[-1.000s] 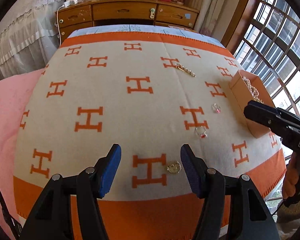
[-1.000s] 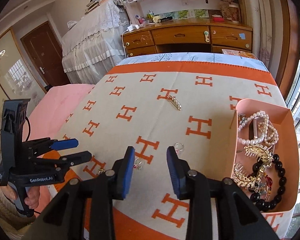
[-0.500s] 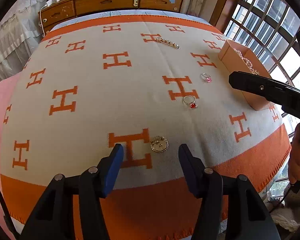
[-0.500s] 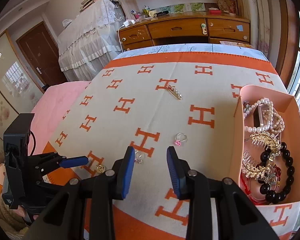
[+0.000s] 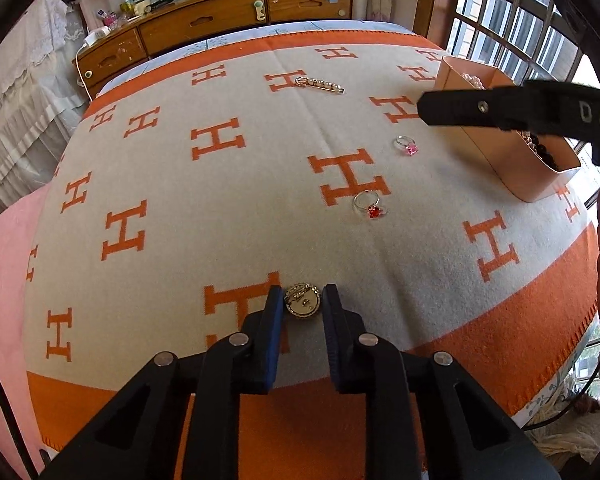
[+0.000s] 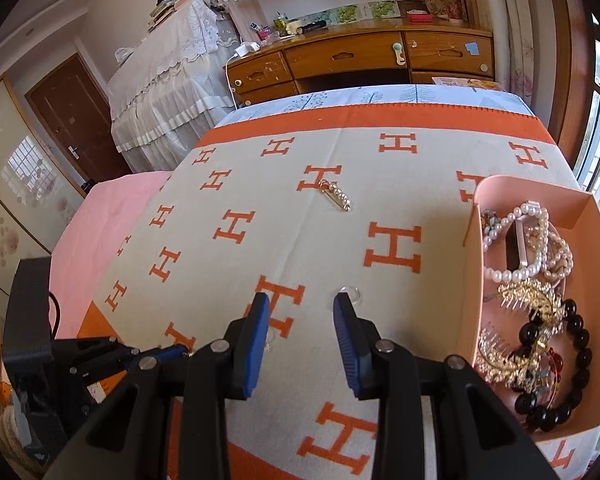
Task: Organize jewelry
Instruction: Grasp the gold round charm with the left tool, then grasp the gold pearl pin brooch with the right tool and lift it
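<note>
the orange-and-cream blanket [image 5: 228, 208] fills both views, with the pink box [image 6: 474, 280] of jewelry at the right edge of each frame, already holding pearls, gold combs and black beads. the step in hand looks like the pickup of a loose piece: the left gripper [image 5: 302, 304], at lower centre of the left wrist view, has just been closing its jaws and now stands narrow around the round gold brooch [image 5: 302, 303], which lies on the blanket between the blue pads; they look to touch its rim on both sides, so i judge it gripped. the next move likely calls for a clean lift and a carry to the box at upper right without tipping the flat piece out. the right gripper [image 6: 302, 320] hangs half open and holds nothing.

the left view alone shows the brooch, and both rings clearly: the red-stone ring [image 5: 370, 205] at centre right and the pink-stone ring [image 5: 406, 146] above it. the right view alone shows the box's contents; there the brooch is hidden. the pearl bar clip [image 5: 319, 85] shows in the upper part of both.
</note>
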The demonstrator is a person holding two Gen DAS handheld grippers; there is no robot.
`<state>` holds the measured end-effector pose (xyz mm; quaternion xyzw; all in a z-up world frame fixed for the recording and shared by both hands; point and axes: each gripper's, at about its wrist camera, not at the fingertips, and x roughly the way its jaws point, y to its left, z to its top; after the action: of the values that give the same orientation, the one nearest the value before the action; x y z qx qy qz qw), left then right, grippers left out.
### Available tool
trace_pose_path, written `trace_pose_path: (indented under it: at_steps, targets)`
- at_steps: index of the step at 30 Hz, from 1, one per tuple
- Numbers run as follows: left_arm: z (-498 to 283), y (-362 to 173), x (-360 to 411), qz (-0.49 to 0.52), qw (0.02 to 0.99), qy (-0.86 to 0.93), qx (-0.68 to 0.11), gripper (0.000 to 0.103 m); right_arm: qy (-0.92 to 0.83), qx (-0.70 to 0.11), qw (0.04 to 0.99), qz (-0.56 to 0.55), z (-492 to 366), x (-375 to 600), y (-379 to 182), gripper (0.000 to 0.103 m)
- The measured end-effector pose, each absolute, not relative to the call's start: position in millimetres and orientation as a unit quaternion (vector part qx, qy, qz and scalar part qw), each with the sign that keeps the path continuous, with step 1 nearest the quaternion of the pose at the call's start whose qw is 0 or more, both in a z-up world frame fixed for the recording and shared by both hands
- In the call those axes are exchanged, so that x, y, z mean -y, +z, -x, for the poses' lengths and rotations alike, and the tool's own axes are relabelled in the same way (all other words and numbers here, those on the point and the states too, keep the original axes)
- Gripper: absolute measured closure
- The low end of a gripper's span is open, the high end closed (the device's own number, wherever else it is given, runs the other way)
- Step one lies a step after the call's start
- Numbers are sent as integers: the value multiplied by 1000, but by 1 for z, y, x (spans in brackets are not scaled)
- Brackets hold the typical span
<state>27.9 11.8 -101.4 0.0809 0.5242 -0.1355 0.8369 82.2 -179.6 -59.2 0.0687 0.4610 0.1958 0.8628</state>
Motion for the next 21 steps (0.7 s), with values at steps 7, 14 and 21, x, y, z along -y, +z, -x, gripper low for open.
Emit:
trace_pose_path:
  at_steps: [7, 14, 21]
  targets:
    - [-39, -101, -29, -37, 836, -125, -533, 86, 190, -475, 858, -44, -139, 164, -49, 69]
    - [-40, -100, -52, 0, 838, -118, -533, 86, 183, -524, 831, -33, -200, 147, -64, 70]
    - [-41, -100, -68, 21, 839, -115, -532, 86, 171, -563, 808, 19, -222, 126, -93, 70]
